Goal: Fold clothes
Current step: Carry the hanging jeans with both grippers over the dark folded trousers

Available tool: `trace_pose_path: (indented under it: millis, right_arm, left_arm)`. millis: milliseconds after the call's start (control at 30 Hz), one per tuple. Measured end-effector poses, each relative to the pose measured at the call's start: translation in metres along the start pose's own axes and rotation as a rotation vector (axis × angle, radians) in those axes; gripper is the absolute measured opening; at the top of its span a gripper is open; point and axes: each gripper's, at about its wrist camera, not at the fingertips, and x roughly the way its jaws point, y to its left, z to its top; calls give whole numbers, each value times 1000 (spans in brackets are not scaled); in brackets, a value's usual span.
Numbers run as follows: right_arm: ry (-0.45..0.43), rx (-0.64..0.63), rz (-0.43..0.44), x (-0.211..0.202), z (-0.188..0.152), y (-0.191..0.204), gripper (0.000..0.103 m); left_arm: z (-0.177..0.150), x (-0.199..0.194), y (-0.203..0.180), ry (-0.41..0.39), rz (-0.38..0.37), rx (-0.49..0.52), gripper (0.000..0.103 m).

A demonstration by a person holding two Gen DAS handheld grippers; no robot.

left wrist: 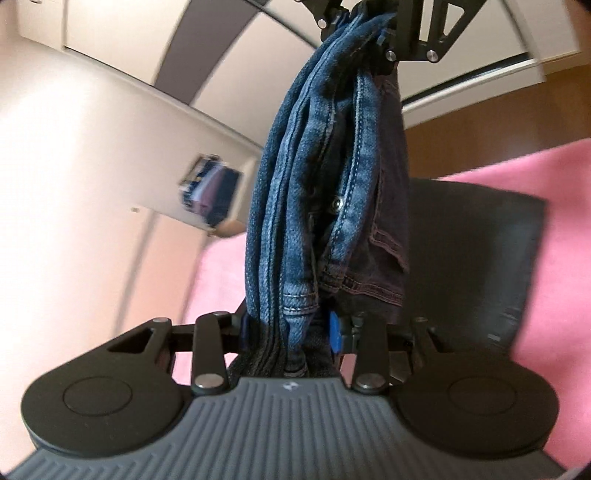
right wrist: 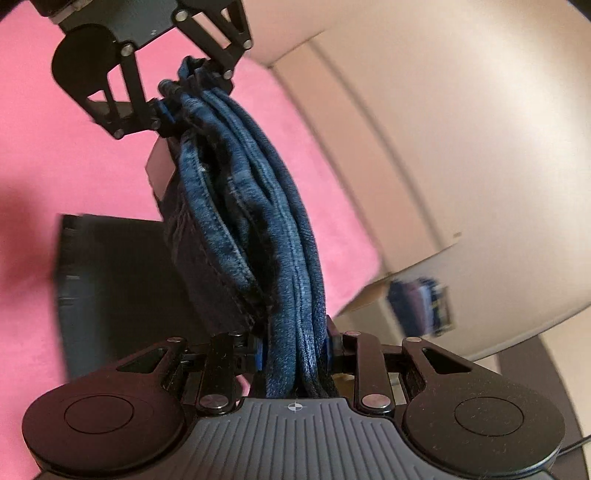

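A folded pair of blue jeans (left wrist: 325, 177) is held in the air, stretched between both grippers as a thick bundle of layers. My left gripper (left wrist: 291, 332) is shut on one end of the bundle. At the top of that view the right gripper (left wrist: 364, 26) clamps the other end. In the right wrist view the jeans (right wrist: 266, 221) run from my right gripper (right wrist: 293, 350), shut on them, up to the left gripper (right wrist: 188, 92) at the top left. A dark folded garment (left wrist: 476, 251) lies flat on the pink surface below.
A pink cover (right wrist: 55, 155) spreads under the jeans. The dark folded garment (right wrist: 122, 288) lies on it. Pale cupboard doors (left wrist: 74, 184) stand behind. A box with folded clothes (left wrist: 210, 192) stands near the cupboard. A wooden floor (left wrist: 498, 122) shows beyond the pink cover.
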Motion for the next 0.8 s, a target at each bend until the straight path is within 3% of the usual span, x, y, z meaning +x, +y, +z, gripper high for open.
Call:
trace_pose_path:
  millis: [100,233,300,500,633,767,800]
  right_arm:
    - [25,30,2,47,-36,49,29]
    - [195,33,205,107,-82,136,30]
    - [206,50,208,108,-96,157,33]
    - [220,121,198,95,-90,144,34]
    - [188,209,128,71,-68,123,33]
    - [221,129,210,74,-68,163,33]
    - [233,106,216,76,-72,171,33]
  left_arm:
    - [-24,49,-53,25,-46,2,34]
    - [-62,98,-144,116,-236,88,38]
    - [-72,96,-170,94,-217,125,37]
    - [-78,89,-159,41,-209,173,35]
    - [-87,78,-138,17,-110,120,33]
    - [-110,90,-175,73,-204,137,30]
    - [-113,85,-187,62,-189,157,30]
